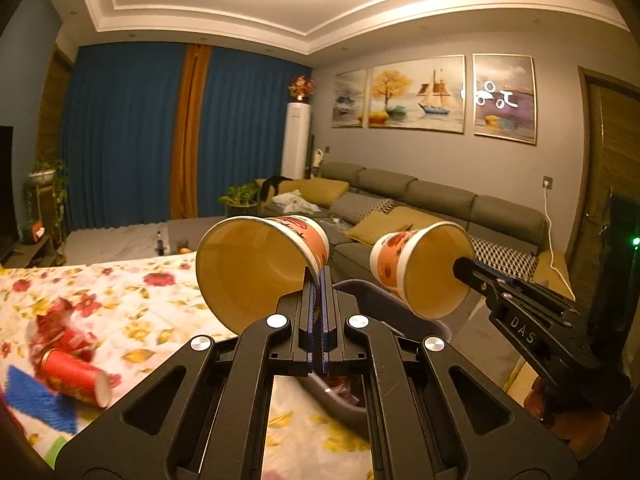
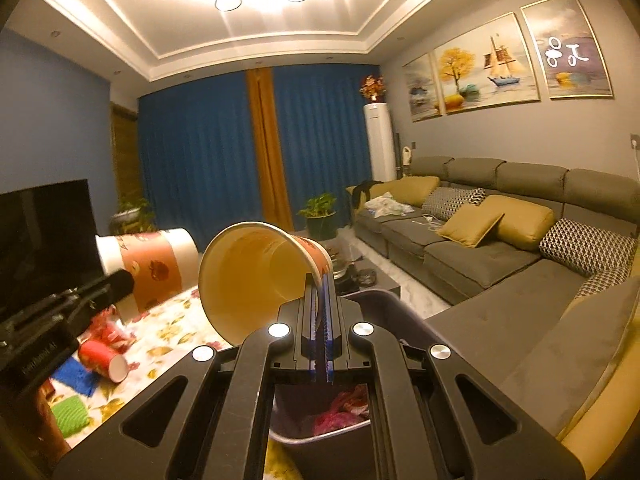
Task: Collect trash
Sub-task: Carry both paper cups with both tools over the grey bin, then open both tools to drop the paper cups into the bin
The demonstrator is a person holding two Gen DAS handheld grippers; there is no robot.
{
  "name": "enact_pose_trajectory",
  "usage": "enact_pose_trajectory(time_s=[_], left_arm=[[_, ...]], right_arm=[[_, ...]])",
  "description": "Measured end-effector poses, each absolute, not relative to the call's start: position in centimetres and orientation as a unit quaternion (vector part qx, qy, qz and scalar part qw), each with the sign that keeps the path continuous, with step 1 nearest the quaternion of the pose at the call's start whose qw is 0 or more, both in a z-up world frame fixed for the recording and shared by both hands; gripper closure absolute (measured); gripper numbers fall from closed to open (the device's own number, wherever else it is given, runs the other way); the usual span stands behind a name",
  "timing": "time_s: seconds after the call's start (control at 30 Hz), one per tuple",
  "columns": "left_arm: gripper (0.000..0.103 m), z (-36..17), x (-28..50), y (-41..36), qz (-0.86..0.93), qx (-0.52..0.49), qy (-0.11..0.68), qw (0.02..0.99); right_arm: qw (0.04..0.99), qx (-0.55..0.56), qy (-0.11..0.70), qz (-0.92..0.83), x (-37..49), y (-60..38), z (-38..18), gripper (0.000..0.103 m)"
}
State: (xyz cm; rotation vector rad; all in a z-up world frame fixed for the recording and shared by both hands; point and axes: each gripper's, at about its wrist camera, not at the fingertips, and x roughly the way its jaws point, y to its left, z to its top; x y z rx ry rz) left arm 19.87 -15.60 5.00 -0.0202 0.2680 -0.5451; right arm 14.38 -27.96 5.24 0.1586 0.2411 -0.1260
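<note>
1. My left claw (image 1: pixel 318 280) grips one paper cup (image 1: pixel 256 268) by the rim; my right claw (image 2: pixel 320 284) grips another cup (image 2: pixel 256 276).
2. Step: carrying both above the grey bin (image 2: pixel 384 300), right of the counter (image 1: pixel 120 300).
3. Next: release each over the bin.

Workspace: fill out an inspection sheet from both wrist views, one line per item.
Surface: floral tablecloth covers the table.
Job's things: a paper cup clamped by its rim in the left hand-held gripper; a second paper cup clamped by its rim in the right hand-held gripper; grey bin below, trash already inside.
Clutter: red cup on its side, crumpled red wrapper, blue cloth, green cloth.
Grippers: both shut on cup rims.
Cables: white cord from a wall socket.
Surroundings: grey sofa, blue curtains, TV.
</note>
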Motion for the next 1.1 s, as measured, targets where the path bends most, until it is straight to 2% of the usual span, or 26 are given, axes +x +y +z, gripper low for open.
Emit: enact_pose_trajectory(time_s=[0.43, 1.03, 1.07, 1.1], left_arm=[[0.101, 2.5, 23.6, -19.8, -0.294, -0.008, 0.155, 0.943], [0.101, 0.3, 27.0, -21.5, -0.312, -0.011, 0.188, 0.931], [0.101, 0.2, 27.1, -21.6, -0.313, -0.009, 0.189, 0.931], [0.1, 0.1, 27.2, -21.7, -0.313, -0.008, 0.189, 0.931]], right_arm=[[0.984, 0.099, 0.124, -0.083, 16.2, -30.9, 4.0, 0.099], [0.982, 0.111, 0.131, -0.08, 19.3, -32.9, 3.3, 0.099], [0.982, 0.113, 0.131, -0.079, 19.4, -33.0, 3.3, 0.097], [0.982, 0.114, 0.13, -0.078, 19.4, -33.1, 3.2, 0.088]])
